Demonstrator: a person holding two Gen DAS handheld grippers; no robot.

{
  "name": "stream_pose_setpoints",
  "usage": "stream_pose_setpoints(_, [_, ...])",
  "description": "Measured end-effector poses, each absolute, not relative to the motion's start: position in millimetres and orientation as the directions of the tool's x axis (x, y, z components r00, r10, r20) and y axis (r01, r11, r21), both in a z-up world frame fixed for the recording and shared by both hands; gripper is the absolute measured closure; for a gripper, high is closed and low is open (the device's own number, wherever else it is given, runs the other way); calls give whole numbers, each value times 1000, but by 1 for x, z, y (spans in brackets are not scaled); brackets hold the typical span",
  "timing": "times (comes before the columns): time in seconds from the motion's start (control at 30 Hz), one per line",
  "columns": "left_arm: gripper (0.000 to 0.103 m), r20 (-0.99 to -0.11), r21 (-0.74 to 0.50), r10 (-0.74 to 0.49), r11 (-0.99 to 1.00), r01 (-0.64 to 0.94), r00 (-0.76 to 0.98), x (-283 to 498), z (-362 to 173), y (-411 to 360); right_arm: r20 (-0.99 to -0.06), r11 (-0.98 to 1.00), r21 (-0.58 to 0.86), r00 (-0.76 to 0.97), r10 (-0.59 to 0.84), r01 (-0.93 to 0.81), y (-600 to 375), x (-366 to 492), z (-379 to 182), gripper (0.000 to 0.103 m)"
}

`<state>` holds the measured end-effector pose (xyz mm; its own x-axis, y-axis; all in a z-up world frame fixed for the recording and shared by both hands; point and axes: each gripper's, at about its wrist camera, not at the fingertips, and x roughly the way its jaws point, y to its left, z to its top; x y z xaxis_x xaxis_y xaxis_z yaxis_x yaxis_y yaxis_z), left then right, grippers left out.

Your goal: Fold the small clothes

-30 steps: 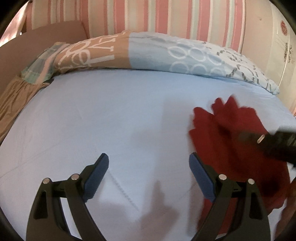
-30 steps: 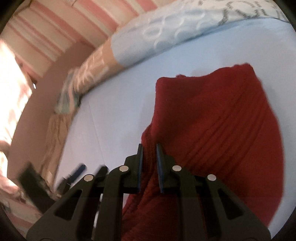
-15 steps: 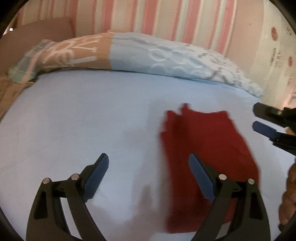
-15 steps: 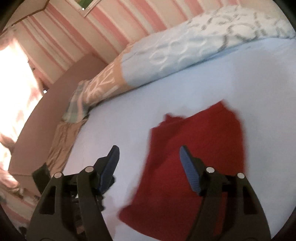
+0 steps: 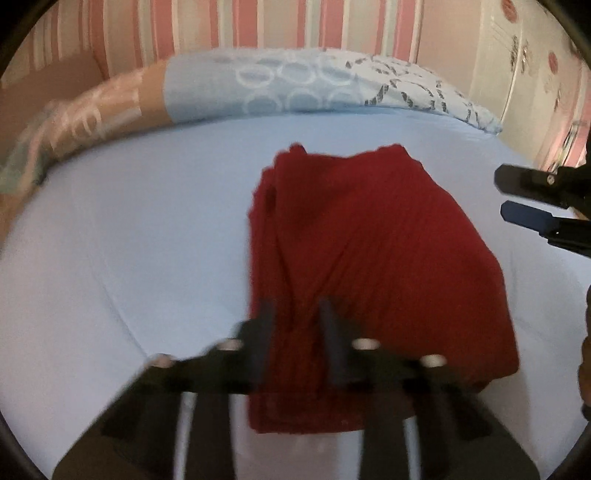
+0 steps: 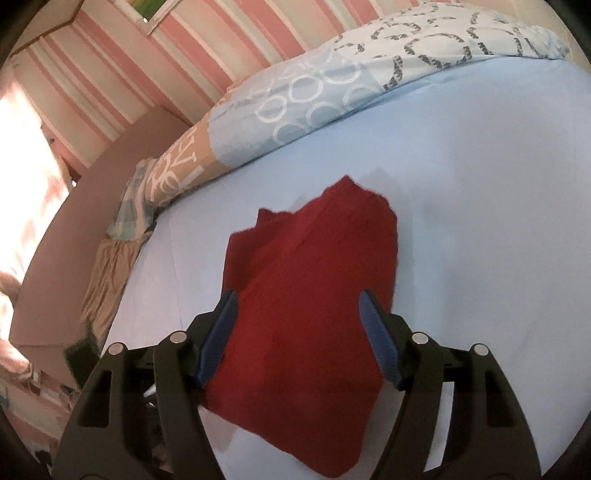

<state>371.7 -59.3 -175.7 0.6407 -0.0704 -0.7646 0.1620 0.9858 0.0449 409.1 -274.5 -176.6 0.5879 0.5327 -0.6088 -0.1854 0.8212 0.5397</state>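
A dark red knitted garment (image 5: 369,266) lies folded on the pale blue bed sheet (image 5: 129,240). It also shows in the right wrist view (image 6: 310,306). My left gripper (image 5: 295,325) is over the garment's near left edge, blurred, its jaws narrowed with red cloth showing between them; whether it grips the cloth I cannot tell. My right gripper (image 6: 295,332) is open and empty above the garment's near end. It also shows at the right edge of the left wrist view (image 5: 506,195), jaws apart.
A patterned blue, tan and white duvet (image 5: 295,88) lies rolled along the far side of the bed, in front of a pink striped wall (image 5: 258,26). A tan cloth (image 6: 107,280) hangs at the bed's left side. A brown headboard (image 6: 66,236) stands on the left.
My right gripper let go of the red garment, opened and pulled back. My left gripper moved right over the garment's near edge, and its jaws narrowed from wide open.
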Motion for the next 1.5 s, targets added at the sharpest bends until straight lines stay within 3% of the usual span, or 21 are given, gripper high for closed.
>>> stream_pose_setpoints(0.07, [101, -757, 91, -9, 989, 120, 653, 370, -173, -51, -613, 829, 521, 585, 530, -204, -267, 405, -177, 33])
stream_pose_setpoints(0.2, [101, -817, 69, 52, 998, 8, 574, 377, -204, -7, -638, 851, 464, 573, 514, -247, -244, 396, -187, 33])
stream_pose_setpoints(0.3, [101, -738, -65, -52, 998, 7, 673, 358, -187, 15, -633, 853, 463, 583, 509, -242, -241, 391, -194, 33])
stream_pose_setpoints(0.33, [97, -707, -77, -79, 996, 34, 703, 353, -179, 14, -633, 853, 464, 584, 508, -240, -241, 391, -194, 33])
stream_pose_setpoints(0.4, [70, -665, -118, -165, 986, 116, 729, 351, -163, 4, -632, 852, 469, 585, 509, -234, -242, 392, -195, 33])
stream_pose_setpoints(0.43, [46, -653, -129, -191, 982, 141, 733, 350, -159, -1, -633, 852, 470, 586, 506, -228, -243, 393, -194, 33])
stream_pose_setpoints(0.5, [41, -642, -128, -230, 973, 194, 731, 349, -154, -16, -635, 853, 475, 587, 502, -216, -245, 394, -194, 33])
stream_pose_setpoints(0.63, [41, -714, -68, -215, 969, 239, 666, 357, -169, -48, -645, 859, 467, 584, 493, -209, -248, 394, -197, 33])
stream_pose_setpoints(0.7, [57, -743, -90, -220, 969, 231, 632, 360, -181, -53, -646, 860, 466, 585, 490, -205, -249, 393, -197, 33])
stream_pose_setpoints(0.73, [82, -754, -132, -257, 961, 243, 605, 361, -187, -54, -646, 859, 468, 585, 492, -206, -250, 393, -198, 33])
stream_pose_setpoints(0.77, [86, -751, -124, -259, 959, 256, 607, 360, -187, -58, -647, 861, 466, 585, 490, -206, -250, 392, -198, 33])
stream_pose_setpoints(0.9, [89, -712, -80, -267, 950, 303, 650, 344, -180, -62, -648, 863, 461, 586, 487, -207, -251, 390, -199, 32])
stream_pose_setpoints(1.03, [89, -674, -62, -175, 981, 182, 717, 335, -166, -43, -638, 860, 455, 589, 496, -231, -245, 384, -196, 32])
stream_pose_setpoints(1.1, [88, -717, -36, -126, 989, 144, 686, 343, -179, -38, -664, 874, 413, 573, 481, -256, -232, 382, -204, 31])
stream_pose_setpoints(1.2, [78, -778, -17, -86, 993, 116, 623, 352, -213, -34, -708, 904, 356, 562, 427, -238, -221, 383, -224, 30])
stream_pose_setpoints(1.23, [65, -766, 9, -61, 994, 106, 640, 350, -214, -35, -709, 911, 337, 572, 412, -239, -219, 381, -226, 28])
stream_pose_setpoints(1.27, [35, -758, 36, -31, 995, 90, 651, 350, -213, -36, -714, 919, 311, 578, 395, -243, -217, 380, -228, 25])
stream_pose_setpoints(1.33, [12, -756, 67, 31, 997, 30, 654, 354, -214, -29, -731, 934, 244, 583, 354, -260, -212, 377, -230, 23])
stream_pose_setpoints(1.37, [8, -761, 42, 23, 999, 13, 649, 356, -214, -22, -733, 934, 237, 581, 353, -268, -212, 377, -230, 22])
stream_pose_setpoints(1.5, [7, -711, -24, -20, 1000, 4, 703, 355, -192, -7, -714, 931, 262, 599, 364, -254, -226, 377, -221, 22])
